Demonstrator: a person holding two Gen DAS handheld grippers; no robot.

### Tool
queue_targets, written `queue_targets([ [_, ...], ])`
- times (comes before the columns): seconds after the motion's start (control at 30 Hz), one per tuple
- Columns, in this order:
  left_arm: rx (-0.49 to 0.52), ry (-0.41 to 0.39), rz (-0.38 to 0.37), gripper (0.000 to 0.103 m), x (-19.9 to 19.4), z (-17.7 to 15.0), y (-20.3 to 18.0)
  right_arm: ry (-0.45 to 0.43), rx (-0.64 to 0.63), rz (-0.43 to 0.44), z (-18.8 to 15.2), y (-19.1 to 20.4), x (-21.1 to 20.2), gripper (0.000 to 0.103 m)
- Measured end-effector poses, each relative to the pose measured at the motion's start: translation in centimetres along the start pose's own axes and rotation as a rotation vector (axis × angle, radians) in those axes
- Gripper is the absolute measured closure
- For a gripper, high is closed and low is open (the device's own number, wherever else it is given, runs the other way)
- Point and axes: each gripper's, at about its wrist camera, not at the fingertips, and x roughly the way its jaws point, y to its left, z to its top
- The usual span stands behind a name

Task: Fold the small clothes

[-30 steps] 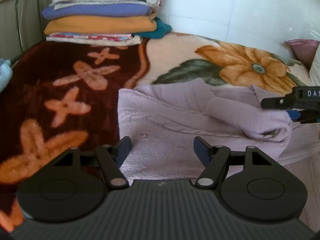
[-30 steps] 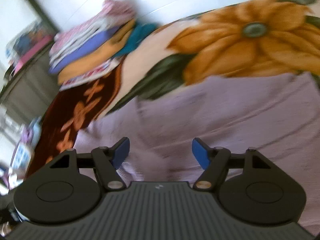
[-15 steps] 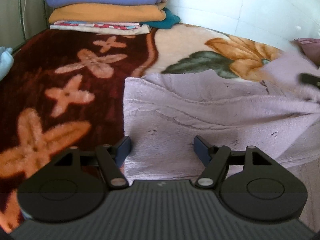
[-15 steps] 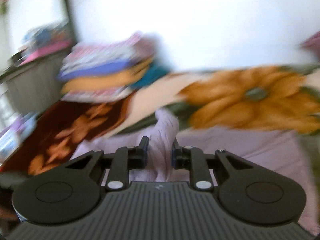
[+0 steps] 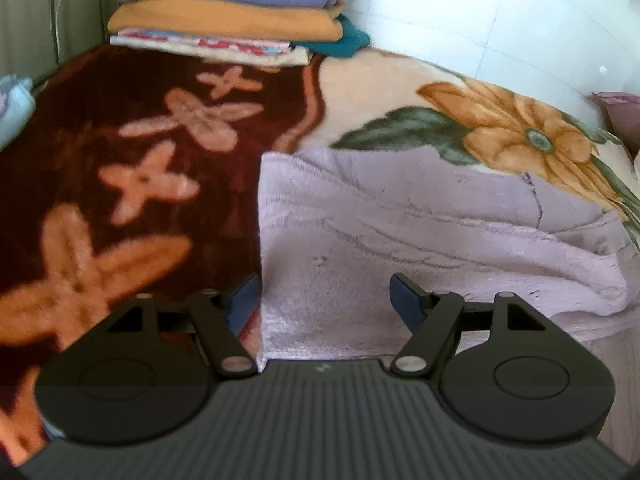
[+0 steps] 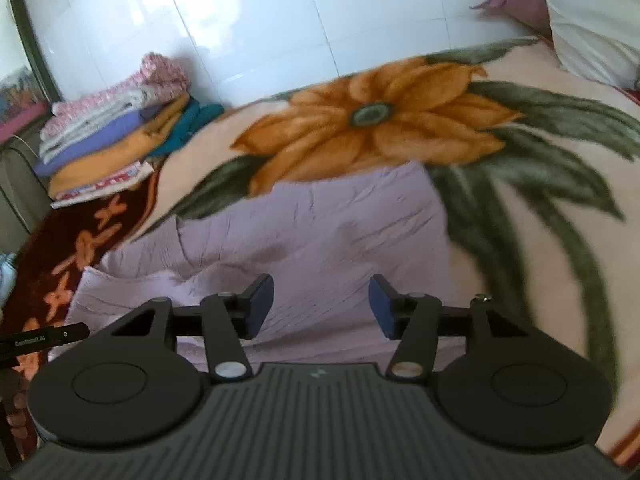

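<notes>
A lilac knitted garment (image 5: 400,232) lies on the flowered blanket, folded over itself with a thick rolled edge at its right side. My left gripper (image 5: 324,300) is open and empty, low over the garment's near left corner. In the right wrist view the same garment (image 6: 320,232) lies spread and wrinkled. My right gripper (image 6: 321,304) is open and empty just above its middle. The tip of the left gripper (image 6: 44,338) shows at the left edge of the right wrist view.
A stack of folded clothes (image 5: 228,4) stands at the far end of the bed against the tiled wall; it also shows in the right wrist view (image 6: 116,132). A pillow (image 6: 592,20) lies at the far right. A pale blue item (image 5: 14,100) sits at the left edge.
My right gripper was shut on a lifted fold of the garment half a second ago; it has let go and is open. The fold now lies flat. The left gripper stayed open and moved slightly forward.
</notes>
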Motion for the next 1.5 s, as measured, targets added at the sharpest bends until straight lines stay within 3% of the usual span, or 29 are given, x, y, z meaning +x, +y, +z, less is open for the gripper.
queue_targets([
  [0.13,0.01,-0.046,-0.005,0.029,-1.6,0.9,-0.2,-0.044,-0.076,-0.001,2.3,-1.0,0.4,0.037],
  [0.4,0.073,-0.102,-0.003,0.029,-3.0,1.6,-1.0,0.092,-0.178,0.015,2.5,0.0,6.8,0.039],
  [0.43,0.077,-0.107,-0.008,0.029,-3.1,1.5,-1.0,0.107,-0.191,0.021,2.1,0.3,7.2,0.045],
  [0.47,0.079,-0.109,-0.012,0.029,-3.0,1.5,-0.9,0.115,-0.214,0.034,1.8,0.7,7.3,0.071],
  [0.5,0.079,-0.113,-0.016,0.029,-3.0,1.4,-0.8,0.111,-0.243,0.046,1.7,1.1,6.9,0.091],
  [0.6,0.078,-0.131,-0.04,0.029,-2.8,1.2,-0.6,0.042,-0.236,0.137,2.3,2.0,3.8,0.093],
  [0.7,0.085,-0.143,-0.05,0.029,-2.1,1.1,-0.6,-0.097,-0.187,0.18,4.1,2.3,-0.5,0.093],
  [0.8,0.089,-0.135,-0.024,0.029,-0.7,1.1,-0.8,-0.16,-0.086,0.136,5.9,1.2,-2.3,0.093],
  [0.9,0.078,-0.098,0.012,0.029,1.2,0.9,-0.8,-0.115,-0.06,0.028,6.3,-0.1,-0.4,0.093],
  [1.1,0.008,-0.034,0.047,0.027,3.7,-0.2,-0.1,0.072,-0.017,-0.126,3.9,-3.6,6.9,0.092],
  [1.17,-0.009,-0.032,0.038,0.027,3.6,-0.1,0.2,0.059,0.017,-0.107,3.2,-4.8,7.6,0.088],
  [1.3,0.017,-0.033,0.042,0.027,3.4,0.1,0.2,-0.005,0.099,-0.079,3.2,-5.9,5.4,0.057],
  [1.37,0.019,-0.036,0.046,0.027,3.3,0.1,0.2,-0.038,0.125,-0.013,3.4,-6.4,3.5,0.05],
  [1.43,0.008,-0.036,0.044,0.027,3.3,0.0,0.3,-0.042,0.132,0.06,3.4,-6.6,1.8,0.049],
  [1.5,0.002,-0.037,0.044,0.028,3.2,-0.1,0.2,-0.031,0.1,0.08,3.4,-6.4,0.7,0.049],
])
